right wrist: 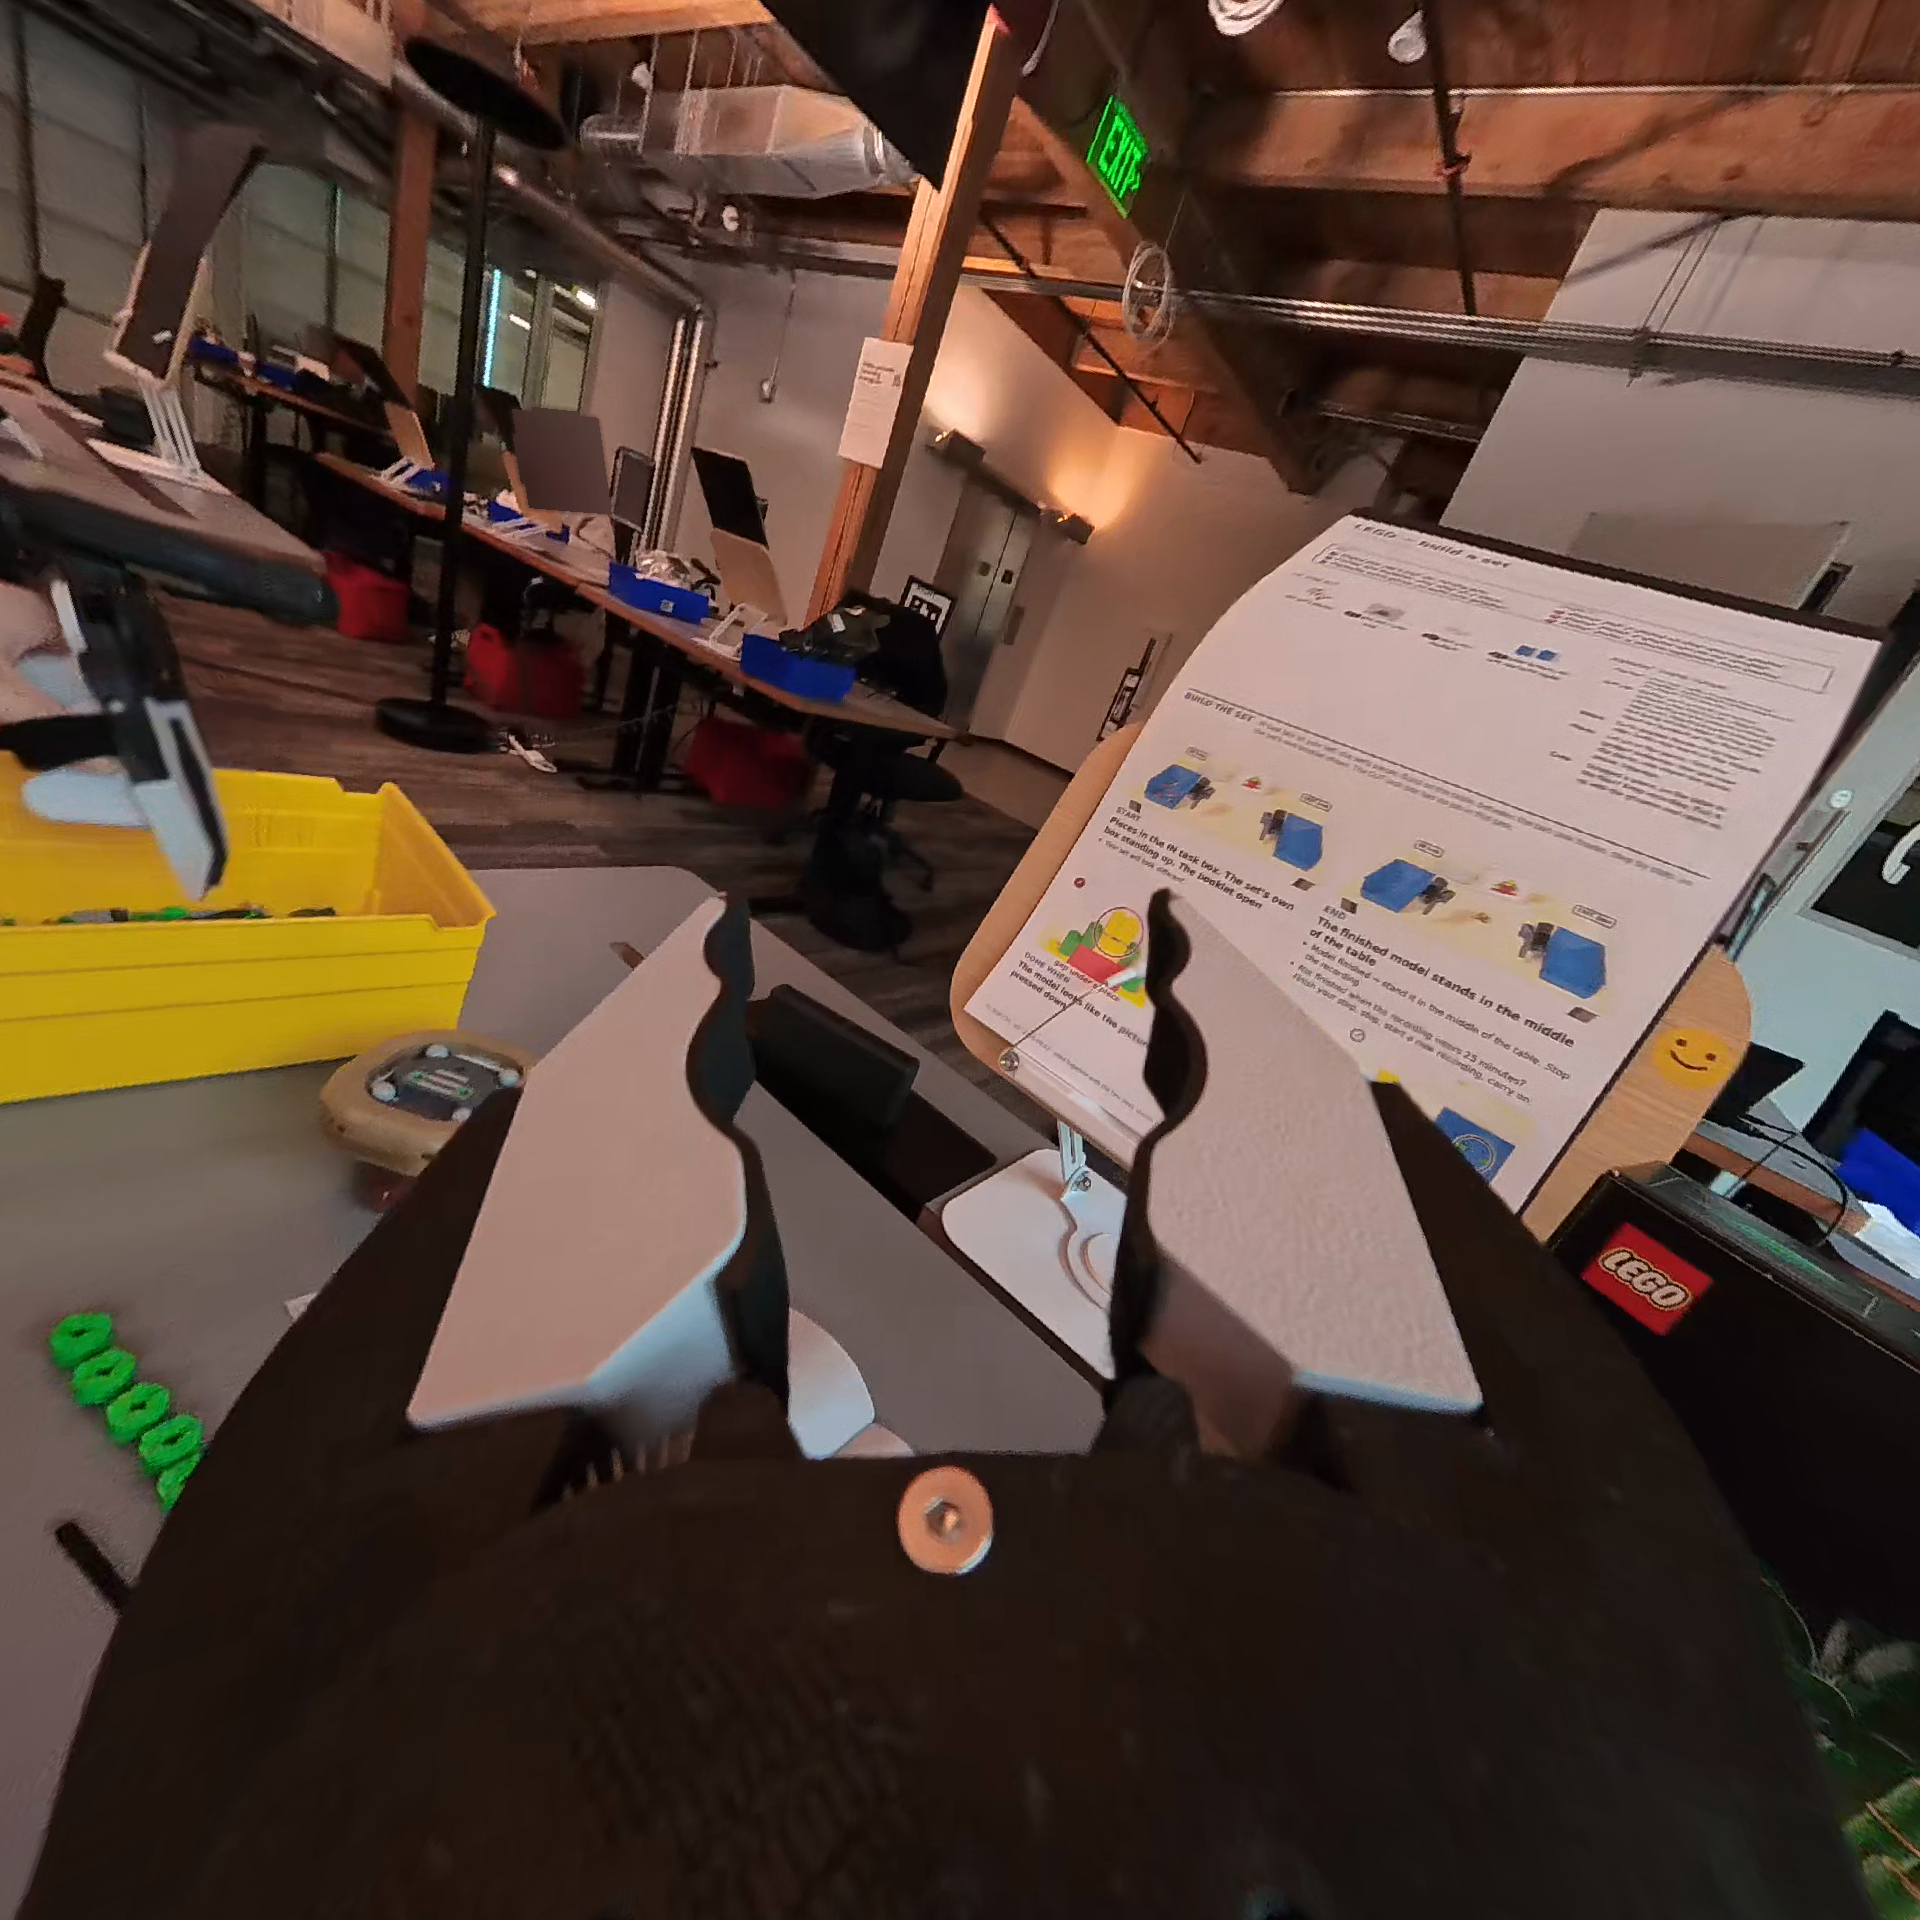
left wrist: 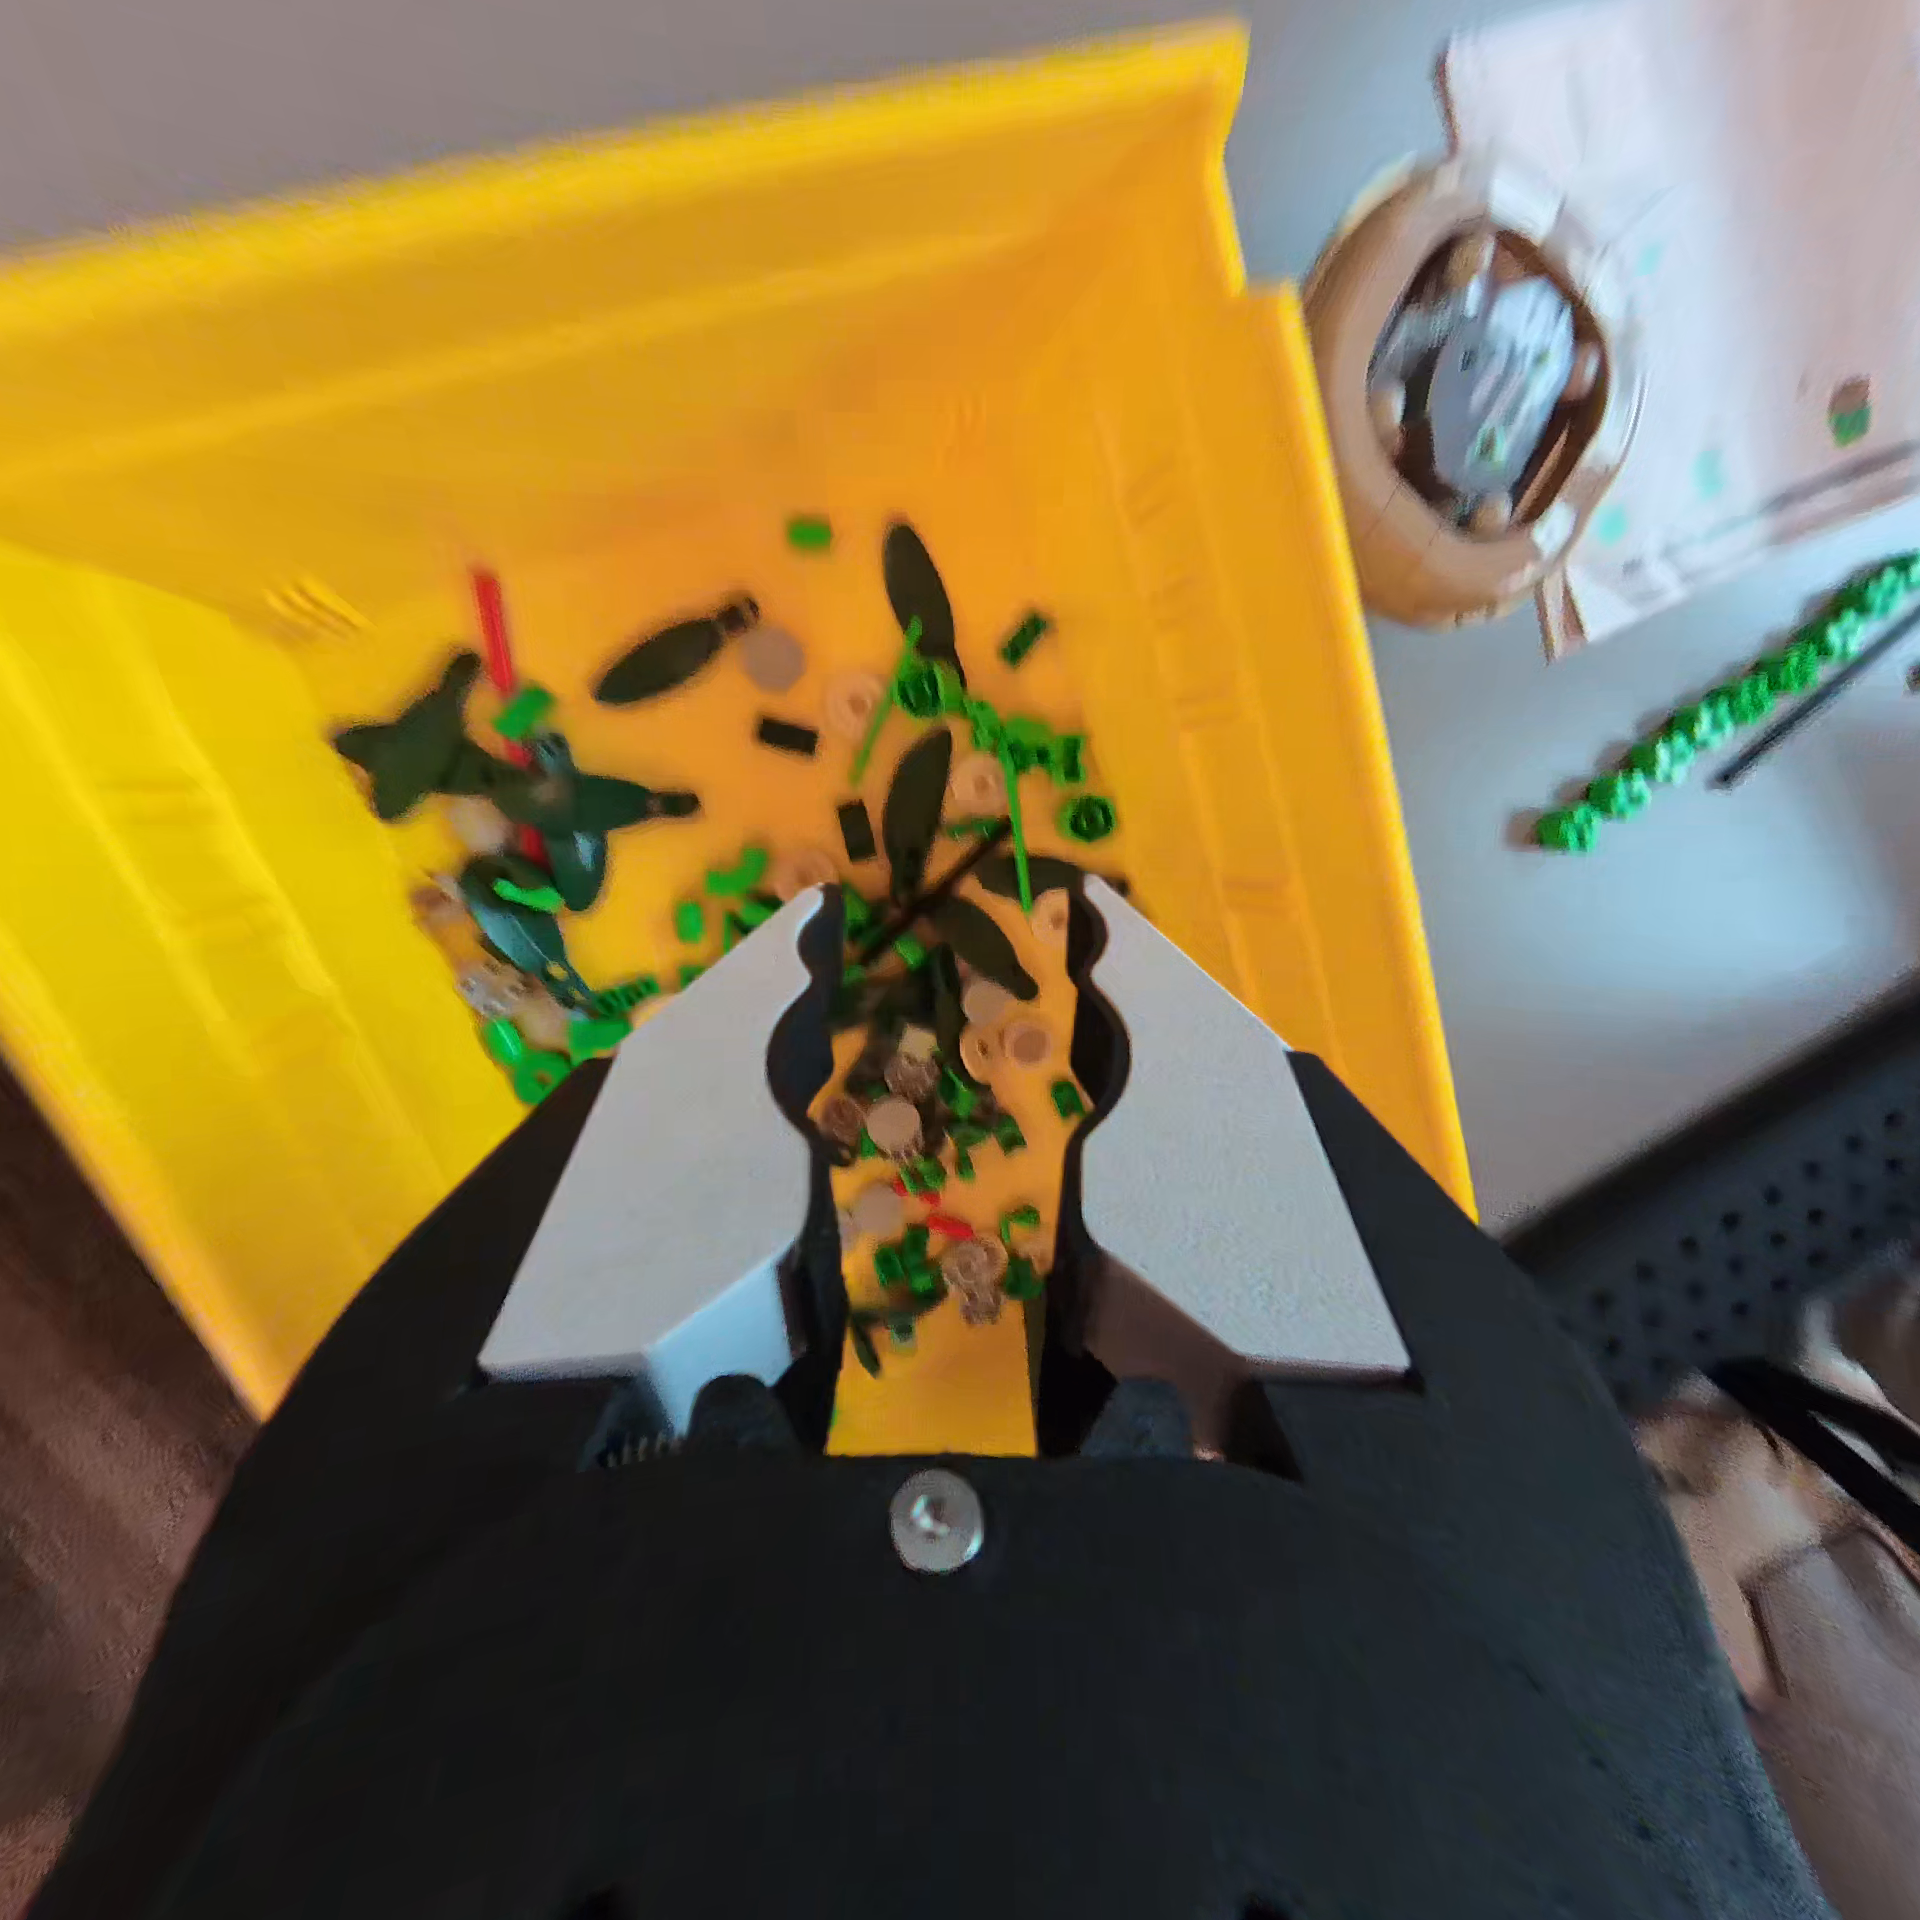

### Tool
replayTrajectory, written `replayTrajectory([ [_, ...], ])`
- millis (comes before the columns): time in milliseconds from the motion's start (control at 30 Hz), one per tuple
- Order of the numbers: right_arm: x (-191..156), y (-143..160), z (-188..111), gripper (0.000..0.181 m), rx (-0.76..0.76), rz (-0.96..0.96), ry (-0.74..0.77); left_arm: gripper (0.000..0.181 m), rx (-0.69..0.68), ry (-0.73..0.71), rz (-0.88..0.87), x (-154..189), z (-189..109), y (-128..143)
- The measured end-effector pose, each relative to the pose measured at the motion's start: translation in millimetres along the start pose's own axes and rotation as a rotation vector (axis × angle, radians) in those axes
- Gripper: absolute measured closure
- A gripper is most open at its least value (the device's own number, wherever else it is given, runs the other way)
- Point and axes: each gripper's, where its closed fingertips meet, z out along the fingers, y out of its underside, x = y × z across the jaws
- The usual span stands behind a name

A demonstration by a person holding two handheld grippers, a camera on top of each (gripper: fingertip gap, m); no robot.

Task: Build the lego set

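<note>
the left gripper (left wrist: 961,904) hangs with its jaws parted and nothing between them, its white fingers (left wrist: 686,1122) poised over the yellow plastic bin (left wrist: 623,343). the loose pile of small green, dark green and tan lego pieces (left wrist: 914,935) lies on the bin floor, seen through the gap between the jaws and spreading toward the centre left of the frame; the view is smeared, so whether the tips touch any piece cannot be told. at the upper right of that frame, outside the bin, sits a round tan lego base with a dark centre (left wrist: 1475,416), and below it a row of bright green studded pieces (left wrist: 1725,707) lies on the grey table (left wrist: 1610,935).

the right gripper (right wrist: 940,914) is also spread wide and empty, raised above the table and well apart from the bin at the left edge. only this view shows the printed instruction sheet on a wooden stand (right wrist: 1455,831) at the right, and a black lego box (right wrist: 1745,1382) at the lower right.
</note>
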Motion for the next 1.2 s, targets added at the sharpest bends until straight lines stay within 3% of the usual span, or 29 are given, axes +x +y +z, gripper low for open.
replayTrajectory([
  [133,6,-1,-3,0.113,0.049,-0.007,0.034,0.133,-0.23,0.03,0.013,9,12,40],
  [267,7,11,1,0.115,-0.007,0.001,0.03,0.132,-0.27,0.015,0.015,11,14,47],
  [433,9,29,4,0.124,-0.121,0.096,0.034,0.13,-0.381,-0.012,-0.057,4,10,75],
  [567,15,30,2,0.133,-0.113,0.169,0.04,0.134,-0.331,-0.038,-0.095,-4,4,72],
  [733,18,31,-3,0.15,-0.137,0.073,0.062,0.14,-0.342,-0.051,-0.071,-10,8,71],
  [933,7,38,-2,0.15,-0.192,0.053,-0.011,0.158,-0.43,-0.092,0.205,-17,28,74],
  [1200,12,38,-10,0.151,-0.163,0.128,-0.048,0.153,-0.467,-0.097,0.267,-8,31,78],
])
